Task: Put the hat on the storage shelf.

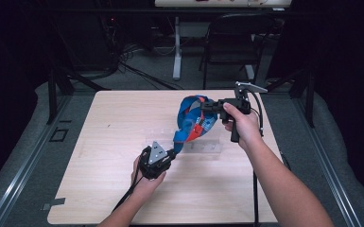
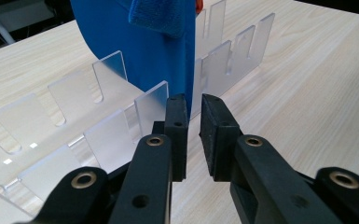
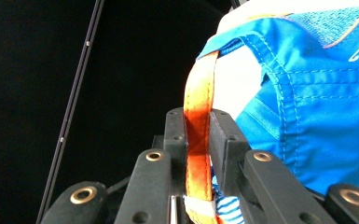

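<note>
Across the middle of the high view lies a pale wooden table. Just right of its centre a blue bag hangs above a clear slotted rack. At upper right, the right gripper pinches the bag's orange strap. Lower centre, the left gripper sits at the bag's bottom edge, jaws slightly parted, holding nothing.

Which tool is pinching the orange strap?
The right tool: its jaws squeeze the orange strap of the blue item. The left tool has a gap.
</note>
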### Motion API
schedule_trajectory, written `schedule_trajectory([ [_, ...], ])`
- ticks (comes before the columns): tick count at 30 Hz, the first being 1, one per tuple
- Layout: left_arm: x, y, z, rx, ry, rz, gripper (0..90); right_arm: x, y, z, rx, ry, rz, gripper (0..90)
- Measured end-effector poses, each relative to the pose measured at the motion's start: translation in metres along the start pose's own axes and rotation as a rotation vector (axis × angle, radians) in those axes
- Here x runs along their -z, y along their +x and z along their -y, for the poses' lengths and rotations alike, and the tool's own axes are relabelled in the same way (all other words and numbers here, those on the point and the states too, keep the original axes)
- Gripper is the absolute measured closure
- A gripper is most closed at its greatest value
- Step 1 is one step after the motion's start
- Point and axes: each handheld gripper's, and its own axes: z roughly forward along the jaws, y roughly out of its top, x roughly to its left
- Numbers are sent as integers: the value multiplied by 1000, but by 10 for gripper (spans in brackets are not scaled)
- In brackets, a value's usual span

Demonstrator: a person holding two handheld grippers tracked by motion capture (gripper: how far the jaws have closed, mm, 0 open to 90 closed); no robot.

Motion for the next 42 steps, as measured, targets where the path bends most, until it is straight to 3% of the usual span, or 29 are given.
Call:
schedule_trajectory([
  [14, 12, 5, 1, 17, -19, 2, 737, 3, -7, -1, -3, -12, 23, 775],
  [21, 12, 6, 2, 20, -13, -2, 697, 10, -9, -2, 0, -40, 41, 711],
  [25, 13, 6, 3, 19, -16, 2, 669, 15, -10, -1, 14, -60, 76, 688],
  [42, 23, 17, 6, 30, -9, -23, 581, 22, -12, 6, 58, -41, 136, 643],
])
